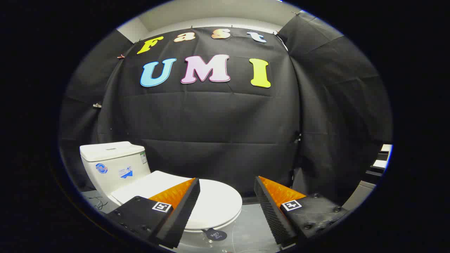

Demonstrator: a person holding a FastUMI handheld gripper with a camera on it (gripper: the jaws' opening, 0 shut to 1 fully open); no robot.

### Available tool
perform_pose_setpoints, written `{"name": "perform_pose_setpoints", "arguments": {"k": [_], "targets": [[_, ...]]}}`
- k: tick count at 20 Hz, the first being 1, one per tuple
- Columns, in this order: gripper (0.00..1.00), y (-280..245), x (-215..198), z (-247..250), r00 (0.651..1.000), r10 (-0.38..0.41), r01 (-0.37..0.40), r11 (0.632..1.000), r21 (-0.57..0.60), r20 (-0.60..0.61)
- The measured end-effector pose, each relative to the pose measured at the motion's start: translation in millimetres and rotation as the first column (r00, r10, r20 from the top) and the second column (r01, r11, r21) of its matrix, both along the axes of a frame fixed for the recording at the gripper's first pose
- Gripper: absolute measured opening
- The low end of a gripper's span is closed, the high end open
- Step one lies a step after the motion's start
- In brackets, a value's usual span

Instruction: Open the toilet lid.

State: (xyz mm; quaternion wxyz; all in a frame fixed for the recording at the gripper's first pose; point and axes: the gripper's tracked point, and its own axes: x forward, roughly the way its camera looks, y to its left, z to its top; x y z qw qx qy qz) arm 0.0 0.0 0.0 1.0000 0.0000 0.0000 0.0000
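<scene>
A white toilet stands low and to the left, its tank (113,165) at the back with stickers on the front. The white lid (214,202) lies flat and closed over the bowl, its rounded front end pointing toward the gap between my fingers. My gripper (226,184) hovers above and in front of the toilet, open wide with nothing between its fingers. The left finger (182,207) overlaps the middle of the lid in the view; the right finger (270,207) is off to the lid's right, over the floor.
Black cloth walls close in behind and to the right of the toilet. The grey floor (246,225) runs under the fingers, with a small dark round tag (215,234) just below the lid's front edge. Some pale shelves or steps (381,161) show far right.
</scene>
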Motion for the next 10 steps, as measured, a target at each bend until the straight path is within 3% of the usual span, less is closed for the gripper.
{"name": "perform_pose_setpoints", "arguments": {"k": [10], "targets": [[0.97,-1.0,0.8,-1.8,1.000,-0.002,0.002,1.000,-0.005,-0.009]]}}
